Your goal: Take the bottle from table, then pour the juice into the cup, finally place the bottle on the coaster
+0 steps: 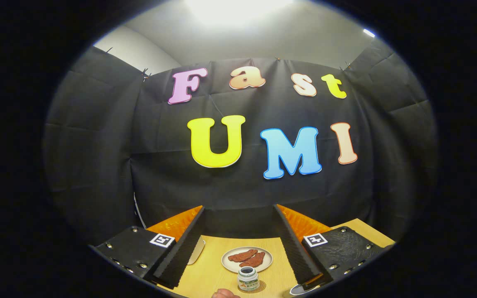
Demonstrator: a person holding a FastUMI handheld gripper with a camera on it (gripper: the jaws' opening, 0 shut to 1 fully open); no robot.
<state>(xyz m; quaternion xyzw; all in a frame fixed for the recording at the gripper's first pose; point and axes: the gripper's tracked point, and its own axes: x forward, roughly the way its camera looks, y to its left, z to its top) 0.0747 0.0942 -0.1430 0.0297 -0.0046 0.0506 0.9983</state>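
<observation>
Your hand-held gripper [240, 231] spread wide, holding nothing. Bottle [248, 278] upright on coaster [261, 286], between fingers, near you. Plate [246, 259] just beyond bottle, two reddish-brown pieces [247, 258] on it. Pale rim of something [197, 251] showing beside one finger, cannot tell what. Bare tabletop [211, 269] around plate; far edge meets booth wall. A fingertip [224, 294] shows near bottle.
</observation>
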